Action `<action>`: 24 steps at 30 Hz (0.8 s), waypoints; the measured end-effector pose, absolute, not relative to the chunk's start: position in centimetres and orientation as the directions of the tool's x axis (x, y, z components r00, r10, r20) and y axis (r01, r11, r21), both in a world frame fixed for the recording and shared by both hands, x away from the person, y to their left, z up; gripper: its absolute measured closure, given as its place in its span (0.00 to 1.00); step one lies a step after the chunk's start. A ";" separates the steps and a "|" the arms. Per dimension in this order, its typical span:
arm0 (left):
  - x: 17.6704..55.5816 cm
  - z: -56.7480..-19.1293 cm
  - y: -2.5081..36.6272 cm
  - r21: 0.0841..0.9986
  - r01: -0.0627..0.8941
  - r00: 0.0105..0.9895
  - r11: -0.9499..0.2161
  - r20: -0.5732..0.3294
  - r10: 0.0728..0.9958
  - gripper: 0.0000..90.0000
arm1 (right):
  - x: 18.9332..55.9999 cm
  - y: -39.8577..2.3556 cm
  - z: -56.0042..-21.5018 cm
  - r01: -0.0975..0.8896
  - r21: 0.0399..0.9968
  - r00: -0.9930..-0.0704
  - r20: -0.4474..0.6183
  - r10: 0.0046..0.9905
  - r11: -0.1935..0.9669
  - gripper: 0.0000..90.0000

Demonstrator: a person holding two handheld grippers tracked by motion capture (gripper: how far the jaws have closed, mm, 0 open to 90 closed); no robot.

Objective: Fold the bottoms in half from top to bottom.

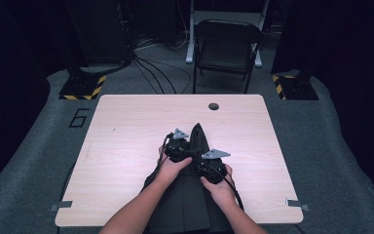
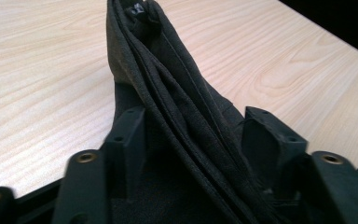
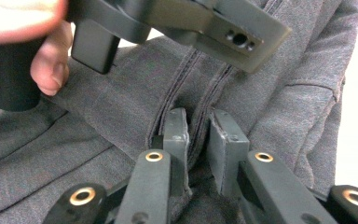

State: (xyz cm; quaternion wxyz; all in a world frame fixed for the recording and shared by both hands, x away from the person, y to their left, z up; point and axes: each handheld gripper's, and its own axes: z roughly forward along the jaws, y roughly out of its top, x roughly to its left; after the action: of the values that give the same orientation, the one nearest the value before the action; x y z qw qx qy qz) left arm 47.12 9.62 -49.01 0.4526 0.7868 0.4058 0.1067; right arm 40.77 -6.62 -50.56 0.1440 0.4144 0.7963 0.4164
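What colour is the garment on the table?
Dark grey, near black; the garment shows its colour best in the right gripper view.

high: overhead, forward-down | gripper views: close (shared garment [image 2: 177, 107])

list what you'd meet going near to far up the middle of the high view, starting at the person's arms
forearms → left gripper and right gripper on the dark garment → garment's pointed far end → bare wooden table → round hole in the table → black folding chair
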 end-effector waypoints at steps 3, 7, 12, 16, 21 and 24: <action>47.1 -49.1 9.5 0.796 0.544 0.654 -0.267 -0.202 0.729 0.59 | 40.7 -6.6 -50.6 0.540 0.784 -0.613 0.117 0.781 0.306 0.86; 47.3 -49.2 9.4 0.793 0.548 0.659 -0.265 -0.215 0.721 0.69 | 40.8 -6.7 -50.6 0.536 0.785 -0.615 0.111 0.781 0.310 0.86; 47.3 -49.3 9.3 0.791 0.544 0.676 -0.280 -0.216 0.705 0.84 | 40.8 -6.6 -50.5 0.543 0.781 -0.609 0.115 0.785 0.308 0.83; 47.4 -49.1 9.4 0.790 0.542 0.690 -0.288 -0.222 0.689 0.90 | 40.7 -7.0 -49.9 0.545 0.781 -0.608 0.119 0.785 0.304 0.75; 47.7 -48.4 9.7 0.789 0.534 0.696 -0.304 -0.206 0.688 0.92 | 39.9 -7.7 -48.3 0.527 0.809 -0.602 0.140 0.786 0.259 0.64; 47.9 -47.4 9.9 0.799 0.516 0.702 -0.309 -0.188 0.687 0.92 | 39.0 -7.8 -47.6 0.498 0.828 -0.624 0.135 0.770 0.259 0.63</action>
State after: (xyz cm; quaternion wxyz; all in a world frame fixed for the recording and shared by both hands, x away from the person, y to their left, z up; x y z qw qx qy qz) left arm 47.88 9.87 -47.45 0.4531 0.8036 0.3742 0.0942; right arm 39.01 -7.77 -47.61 0.1499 0.4068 0.7790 0.4530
